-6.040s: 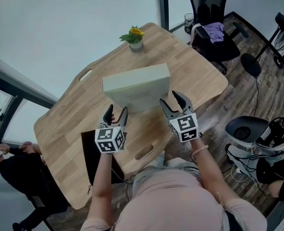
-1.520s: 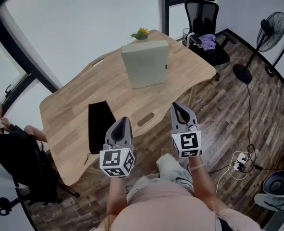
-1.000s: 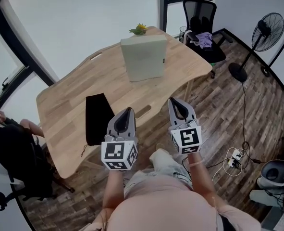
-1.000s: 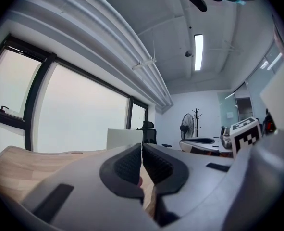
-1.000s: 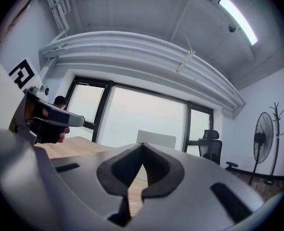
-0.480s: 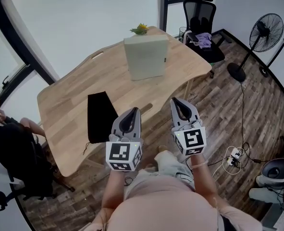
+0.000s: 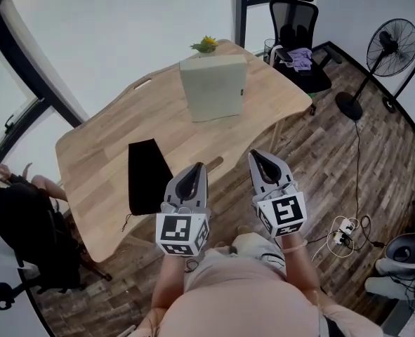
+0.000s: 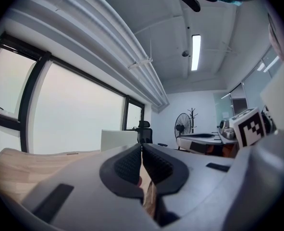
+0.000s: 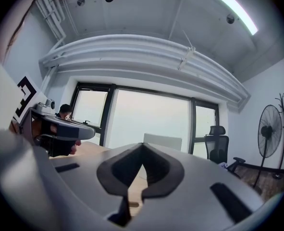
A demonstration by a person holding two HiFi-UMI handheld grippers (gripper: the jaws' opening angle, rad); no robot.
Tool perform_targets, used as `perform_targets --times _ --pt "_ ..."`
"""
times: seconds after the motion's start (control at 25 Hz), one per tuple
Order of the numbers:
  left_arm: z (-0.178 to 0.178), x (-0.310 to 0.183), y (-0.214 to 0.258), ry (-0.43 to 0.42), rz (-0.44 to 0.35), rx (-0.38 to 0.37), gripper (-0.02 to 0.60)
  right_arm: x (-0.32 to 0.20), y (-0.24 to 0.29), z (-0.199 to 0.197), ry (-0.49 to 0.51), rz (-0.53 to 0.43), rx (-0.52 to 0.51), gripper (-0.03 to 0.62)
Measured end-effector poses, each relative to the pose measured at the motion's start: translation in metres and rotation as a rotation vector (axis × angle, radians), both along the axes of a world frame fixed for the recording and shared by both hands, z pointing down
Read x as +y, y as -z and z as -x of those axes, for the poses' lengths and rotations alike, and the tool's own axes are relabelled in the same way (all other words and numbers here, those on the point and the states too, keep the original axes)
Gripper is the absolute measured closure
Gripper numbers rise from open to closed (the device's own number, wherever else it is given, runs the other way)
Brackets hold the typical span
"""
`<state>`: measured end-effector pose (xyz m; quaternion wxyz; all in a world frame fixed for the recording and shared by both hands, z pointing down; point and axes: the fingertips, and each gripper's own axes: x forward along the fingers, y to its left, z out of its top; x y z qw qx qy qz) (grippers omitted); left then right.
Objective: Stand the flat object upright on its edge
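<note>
With the flat object (image 7: 214, 86) standing upright on its edge near the table's (image 7: 109, 153) far edge, the left gripper (image 7: 192, 173) and right gripper (image 7: 260, 159) are hovering off the near edge, jaws pressed together and empty, presumably because the task is done.

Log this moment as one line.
object: pale box upright on table | left gripper: jaws shut, empty | right gripper: jaws shut, empty | both away from box
</note>
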<state>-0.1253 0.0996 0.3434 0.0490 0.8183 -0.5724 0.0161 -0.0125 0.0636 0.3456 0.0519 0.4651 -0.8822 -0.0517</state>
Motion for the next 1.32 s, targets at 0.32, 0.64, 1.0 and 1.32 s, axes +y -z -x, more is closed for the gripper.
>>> perform_targets --times 0.32,0.64,1.0,1.32 --pt "-0.017 -0.023 0.000 0.023 0.012 0.000 0.568 -0.015 0.002 -0.018 0.023 0.021 0.021 0.594" --pt "-0.039 -0.045 -0.002 0.059 0.027 0.022 0.568 -0.027 0.006 -0.037 0.087 0.043 0.077 0.594" --pt "-0.060 -0.068 -0.004 0.109 0.031 0.010 0.568 -0.054 -0.003 -0.057 0.142 0.031 0.094 0.594" --pt "-0.082 -0.092 0.000 0.144 0.025 -0.007 0.568 -0.083 0.002 -0.080 0.166 0.011 0.079 0.594"
